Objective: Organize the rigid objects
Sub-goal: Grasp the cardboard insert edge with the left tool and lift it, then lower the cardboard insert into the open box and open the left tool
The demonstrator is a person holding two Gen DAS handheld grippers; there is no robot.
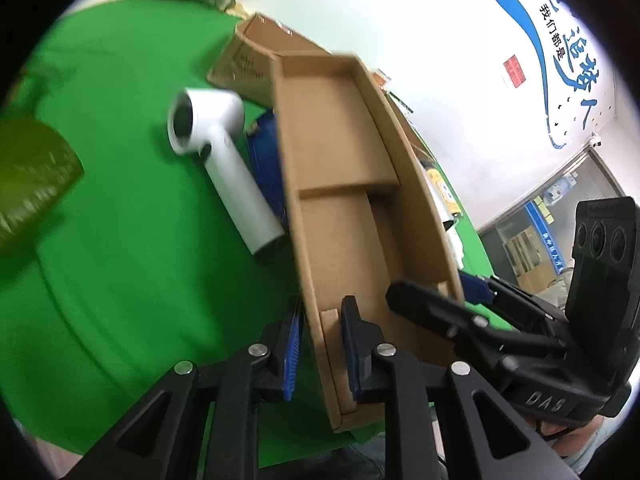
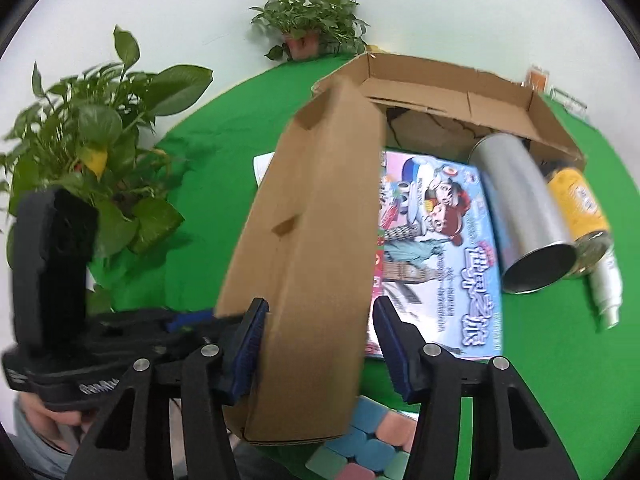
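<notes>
**Both grippers on the cardboard tray, lifted off the worktop**

Green worktop (image 1: 120, 240) carries everything. Open carton (image 2: 460, 92) at the back; picture box (image 2: 436, 248), silver can (image 2: 524, 216), yellow bottle (image 2: 576, 200) in front of it. White hair dryer (image 1: 216, 160) lies flat, left of the tray.

Cardboard tray (image 1: 344, 184) is tilted on edge, held off the worktop. Left gripper (image 1: 320, 356): fingers pinching the tray's near side wall, one pad outside, one inside. Right gripper (image 2: 320, 344): fingers straddle the tray's end; left pad touches the cardboard, right pad contact unclear, so grip can't be confirmed.

Both grippers point downward, side by side at the tray's near end. Cube (image 2: 368, 444) sits below the right gripper.
</notes>
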